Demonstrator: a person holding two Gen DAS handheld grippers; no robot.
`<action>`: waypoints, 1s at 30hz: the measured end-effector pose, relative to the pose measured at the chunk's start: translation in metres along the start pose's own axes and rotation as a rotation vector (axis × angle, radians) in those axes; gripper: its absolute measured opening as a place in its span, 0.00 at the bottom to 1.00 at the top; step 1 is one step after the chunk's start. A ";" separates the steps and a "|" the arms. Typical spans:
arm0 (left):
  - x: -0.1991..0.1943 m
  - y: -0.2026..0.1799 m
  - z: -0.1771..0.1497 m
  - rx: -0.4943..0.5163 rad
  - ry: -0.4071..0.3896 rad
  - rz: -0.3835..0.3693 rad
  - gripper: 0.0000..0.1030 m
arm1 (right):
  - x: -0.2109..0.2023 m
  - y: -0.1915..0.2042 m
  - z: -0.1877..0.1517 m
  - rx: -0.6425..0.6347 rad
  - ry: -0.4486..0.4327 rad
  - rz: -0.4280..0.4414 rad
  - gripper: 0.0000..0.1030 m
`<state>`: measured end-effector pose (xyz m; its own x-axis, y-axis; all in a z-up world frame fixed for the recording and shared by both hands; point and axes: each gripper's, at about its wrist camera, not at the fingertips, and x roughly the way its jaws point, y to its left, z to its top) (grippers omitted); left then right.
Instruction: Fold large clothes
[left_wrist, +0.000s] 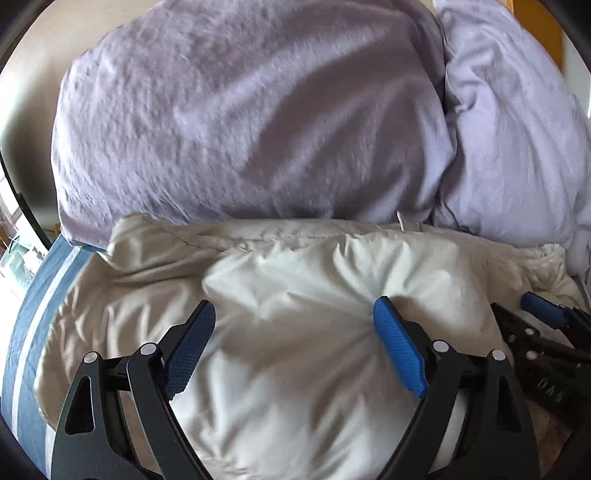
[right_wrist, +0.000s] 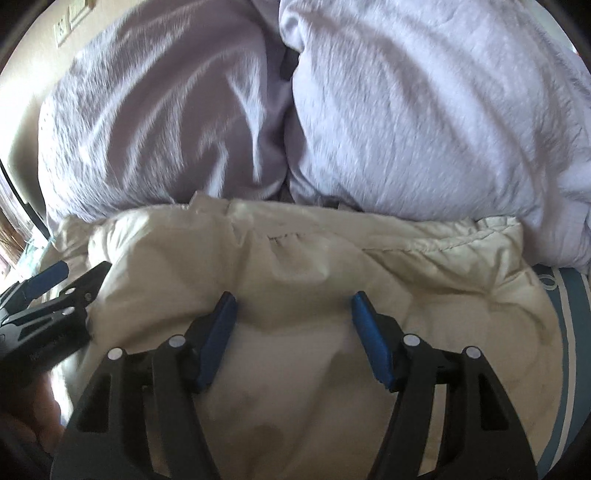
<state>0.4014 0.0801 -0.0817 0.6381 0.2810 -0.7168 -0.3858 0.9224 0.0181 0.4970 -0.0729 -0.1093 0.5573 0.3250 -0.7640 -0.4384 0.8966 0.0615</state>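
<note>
Lying bunched on a bed, the cream puffy jacket (left_wrist: 295, 280) fills the lower half of both wrist views, its padded fabric creased and mounded. A stitched seam (right_wrist: 436, 248) runs along its far edge in the right wrist view, and a similar seam line crosses the far side in the left wrist view.

The left claw (left_wrist: 294, 317) stands wide open over the jacket, its 2 blue-padded fingers (left_wrist: 397, 343) spread apart with a swell of cream fabric bulging up between them. The pads look pressed against or just into the cloth, but they do not pinch it.

The right claw (right_wrist: 293, 314) is likewise open, its blue fingers (right_wrist: 371, 343) apart with jacket fabric lying between and below them. Nothing is clamped in it.

The 2 claws sit side by side, near each other: the right one shows at the right edge of the left wrist view (left_wrist: 546, 314), and the left one shows at the left edge of the right wrist view (right_wrist: 48, 280). From these side glimpses I cannot judge their opening further.

Behind the jacket, touching its far edge, lie 2 lilac pillows (left_wrist: 240, 122), plump and wrinkled, pressed against each other along a dark gap (right_wrist: 286, 74). The blue bedsheet (left_wrist: 33, 325) with pale stripes shows beside the jacket at the left of the left wrist view and at the right of the right wrist view (right_wrist: 569, 332). Both views are slightly blurred.
</note>
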 end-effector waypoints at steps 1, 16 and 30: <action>0.002 -0.003 -0.001 -0.001 0.003 0.007 0.86 | 0.005 0.002 -0.002 -0.005 0.006 -0.010 0.63; 0.022 -0.002 -0.002 -0.048 0.081 0.033 0.87 | 0.026 -0.002 0.002 0.027 0.097 -0.017 0.69; -0.060 0.091 -0.010 -0.099 0.029 0.072 0.87 | -0.074 -0.100 -0.026 0.189 0.057 -0.098 0.82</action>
<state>0.3219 0.1443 -0.0440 0.5875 0.3365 -0.7360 -0.4951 0.8689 0.0021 0.4817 -0.1945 -0.0754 0.5480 0.2211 -0.8068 -0.2410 0.9653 0.1009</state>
